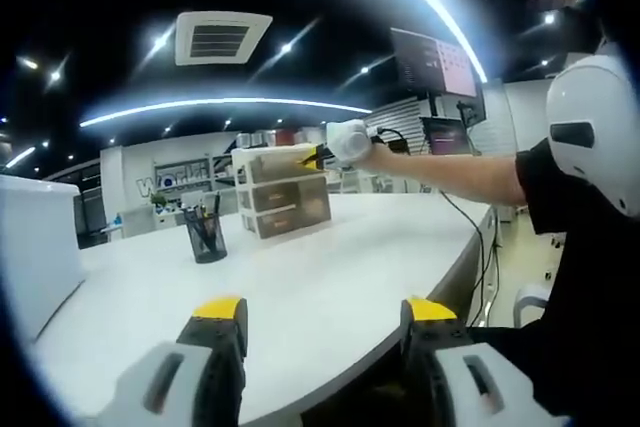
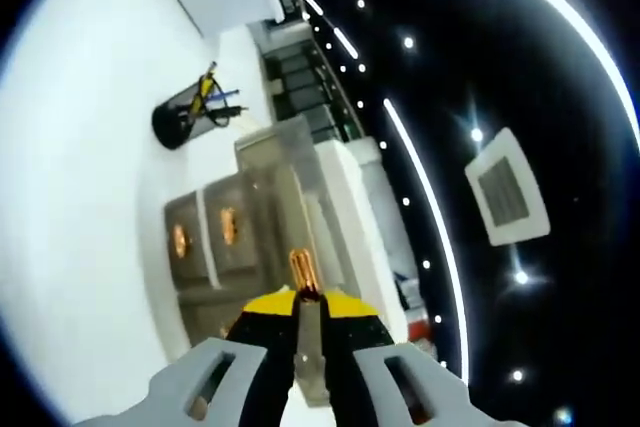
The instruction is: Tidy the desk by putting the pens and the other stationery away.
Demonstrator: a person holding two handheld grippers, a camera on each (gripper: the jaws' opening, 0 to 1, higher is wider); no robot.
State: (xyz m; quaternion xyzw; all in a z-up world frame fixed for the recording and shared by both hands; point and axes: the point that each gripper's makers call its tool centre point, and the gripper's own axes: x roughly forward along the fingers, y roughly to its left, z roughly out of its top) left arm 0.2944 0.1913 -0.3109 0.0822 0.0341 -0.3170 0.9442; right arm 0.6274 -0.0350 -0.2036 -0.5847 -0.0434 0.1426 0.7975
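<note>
While my right gripper [image 2: 303, 299] pinches a thin metal strip-like item [image 2: 309, 347] just above the drawer unit [image 2: 240, 237], I'd lower it squarely onto the unit's top before releasing, left gripper [image 1: 320, 312] idling wide open, pen cup [image 2: 185, 112] beside the unit.

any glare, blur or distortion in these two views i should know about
Left gripper view: fisheye bends the ceiling light strips into arcs and curves the white desk edge; the pen cup stays sharp. Right gripper view: rolled sideways, the drawer unit soft, the desk washed out by glare.
</note>
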